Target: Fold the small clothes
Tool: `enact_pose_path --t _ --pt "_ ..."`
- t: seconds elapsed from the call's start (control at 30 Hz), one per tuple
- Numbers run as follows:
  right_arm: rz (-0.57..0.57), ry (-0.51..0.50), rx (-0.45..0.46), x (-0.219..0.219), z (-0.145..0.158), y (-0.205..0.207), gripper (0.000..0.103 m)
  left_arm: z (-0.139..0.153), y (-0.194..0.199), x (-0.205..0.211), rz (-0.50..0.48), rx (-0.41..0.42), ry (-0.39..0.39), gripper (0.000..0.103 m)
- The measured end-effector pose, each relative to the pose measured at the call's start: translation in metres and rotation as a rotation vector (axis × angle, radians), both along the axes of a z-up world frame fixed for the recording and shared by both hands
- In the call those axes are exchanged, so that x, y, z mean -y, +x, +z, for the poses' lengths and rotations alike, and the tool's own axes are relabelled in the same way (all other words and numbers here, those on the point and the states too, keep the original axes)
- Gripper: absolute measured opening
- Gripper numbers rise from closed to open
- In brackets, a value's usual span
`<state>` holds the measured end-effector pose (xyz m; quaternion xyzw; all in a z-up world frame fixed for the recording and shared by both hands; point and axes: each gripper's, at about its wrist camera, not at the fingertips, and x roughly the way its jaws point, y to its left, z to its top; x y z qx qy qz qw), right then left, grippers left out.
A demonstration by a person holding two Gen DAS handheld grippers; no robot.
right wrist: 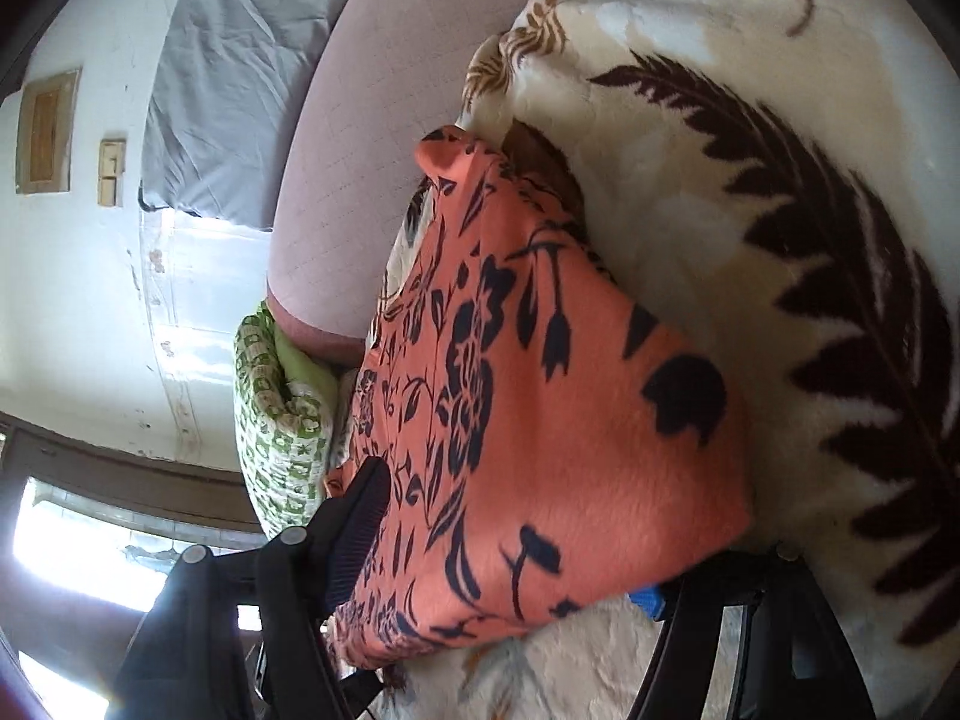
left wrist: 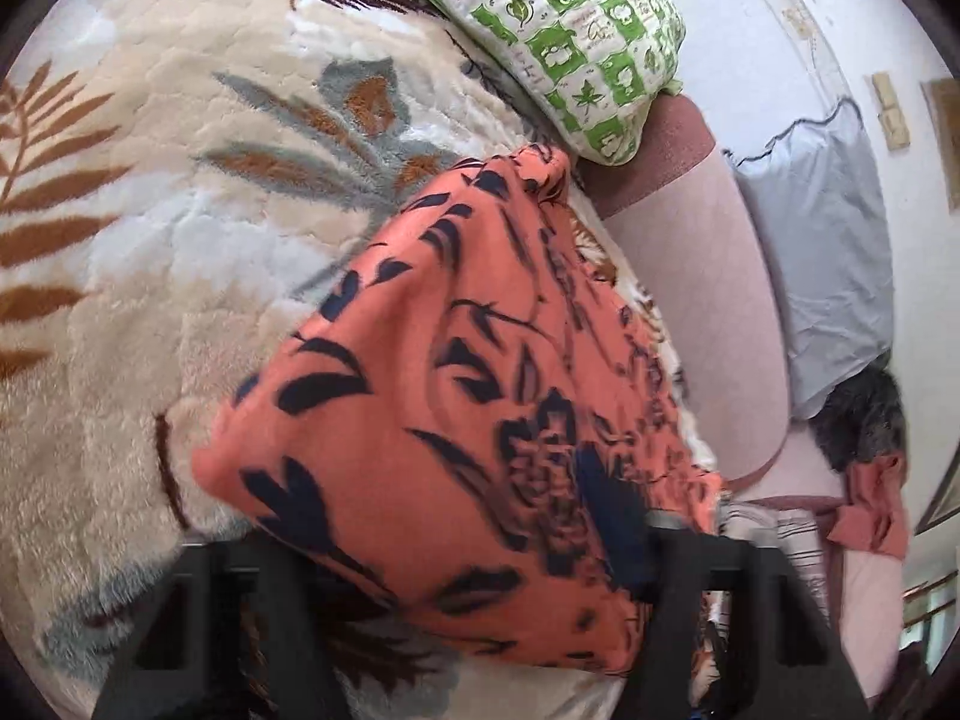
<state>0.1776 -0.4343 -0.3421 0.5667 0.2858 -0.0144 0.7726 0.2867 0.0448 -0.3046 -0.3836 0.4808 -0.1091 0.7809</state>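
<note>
garment: orange cloth with dark navy flower and leaf print (left wrist: 456, 396), bunched and part-folded, lying on the fleece blanket
garment in right view: same orange cloth (right wrist: 540, 420), lower corner hangs toward the gripper, upper end crumpled against the blanket fold
surface: cream plush blanket with brown and grey fern print (left wrist: 150, 240), covers the bed; dark brown fern shows on it in the right view (right wrist: 840, 240)
left gripper: (left wrist: 480, 630) two black fingers at the bottom of its view, cloth's near edge drapes down between them and over the right finger (left wrist: 708, 588)
left jaws: gap only partly spread; cloth sits in the gap, but pad contact is hidden by the fabric, so cannot tell whether it is pinched
right gripper: (right wrist: 540, 564) left finger with ribbed pad (right wrist: 360, 534) lies against the cloth's left edge; right finger is low on the right, mostly under the cloth corner
right jaws: standing wide with the cloth's near end spanning the gap; whether the pads press it cannot tell
blur: cloth edges smeared in both views
pillow: green and white checked (left wrist: 570, 36), beyond the cloth's far end, near but not touching as far as visible
headboard: pinkish padded (left wrist: 690, 300), just beside the cloth's far side
grey sheet: (left wrist: 822, 228) draped behind the headboard, well apart from the cloth
</note>
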Motion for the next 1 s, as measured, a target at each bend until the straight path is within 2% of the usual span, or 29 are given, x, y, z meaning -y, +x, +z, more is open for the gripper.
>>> enact_pose_path --t 0.07,0.1,0.13,0.2,0.27,0.4,0.57,0.7,0.9,1.0 --pt "0.011 -0.044 -0.015 -0.001 0.002 0.006 0.066 -0.006 0.002 -0.002 0.004 -0.001 0.011 0.03" --pt "0.013 -0.087 -0.032 -0.003 0.003 0.009 0.054 -0.009 0.003 -0.003 0.014 0.001 -0.001 0.025" --pt "0.016 -0.115 -0.047 -0.004 0.003 0.011 0.031 -0.011 0.0 -0.005 0.016 0.006 -0.005 0.024" --pt "0.022 -0.142 -0.078 -0.003 -0.002 0.016 0.024 -0.009 0.003 -0.001 0.007 0.02 0.015 0.019" --pt "0.021 -0.186 -0.074 -0.006 0.002 0.014 0.021 -0.003 0.001 0.0 0.0 0.046 0.029 0.017" --pt "0.022 -0.367 -0.05 -0.024 0.029 0.006 0.017 0.011 -0.01 -0.004 -0.02 0.085 0.032 0.016" --pt "0.032 -0.426 -0.056 -0.044 0.047 -0.024 0.016 0.024 -0.042 -0.018 -0.028 0.076 0.036 0.016" --pt "0.049 -0.445 -0.072 -0.058 0.056 -0.063 0.016 0.022 -0.088 -0.035 -0.038 0.065 0.036 0.016" --pt "0.065 -0.369 -0.108 -0.07 0.04 -0.136 0.016 0.015 -0.148 -0.053 -0.077 0.059 0.074 0.017" --pt "0.084 -0.357 -0.13 -0.074 0.031 -0.155 0.016 0.005 -0.166 -0.061 -0.097 0.029 0.073 0.02"
